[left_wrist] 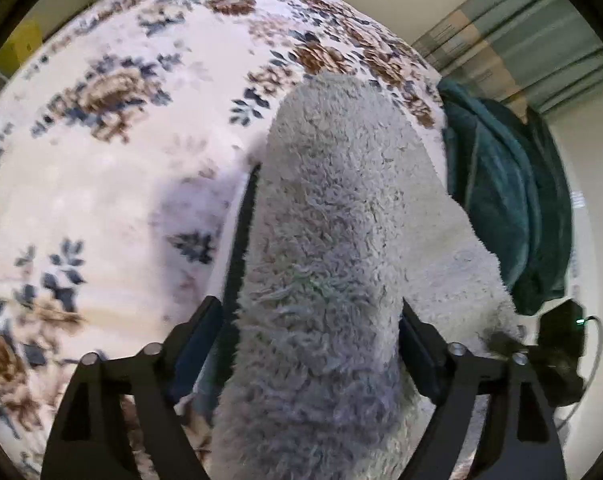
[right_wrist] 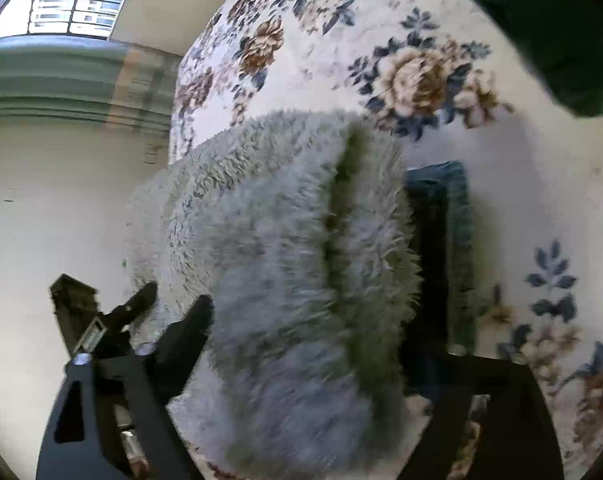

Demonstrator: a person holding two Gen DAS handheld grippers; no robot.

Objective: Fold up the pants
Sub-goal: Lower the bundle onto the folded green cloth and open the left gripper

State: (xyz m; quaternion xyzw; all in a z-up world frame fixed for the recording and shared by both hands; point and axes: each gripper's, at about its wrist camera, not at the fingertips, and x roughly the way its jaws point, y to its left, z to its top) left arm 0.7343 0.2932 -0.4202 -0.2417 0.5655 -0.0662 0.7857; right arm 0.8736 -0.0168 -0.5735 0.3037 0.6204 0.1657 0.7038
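You are holding both grippers angled down over a bed covered in a cream floral bedspread (left_wrist: 101,184); between them is lying the fluffy pale-grey fleece pants (left_wrist: 341,220), bunched into a thick roll-like mass near the bedspread's far edge, beside the pale floor.

Your left gripper (left_wrist: 313,332) is standing spread wide, its dark fingers (left_wrist: 205,332) flanking the fleece on either side; whether the pads are pressing the pile I cannot tell, though the fabric is filling the whole gap. Your right gripper (right_wrist: 321,344) is likewise spread wide around the fleece; a dark seam or fold line (right_wrist: 341,240) is running lengthwise through the pile in front of it; one finger (right_wrist: 189,328) is showing on the left side, the other is mostly hidden behind fabric.

A dark teal garment (left_wrist: 509,200) is lying just beside the pants at the bedspread's edge; keep it out of the fold.

To do this step well, in my judgement: be settling the fleece flat on the bedspread before drawing away; be checking that no pile is snagging on the pads; be aligning both edges along that seam so the fold is lying even.
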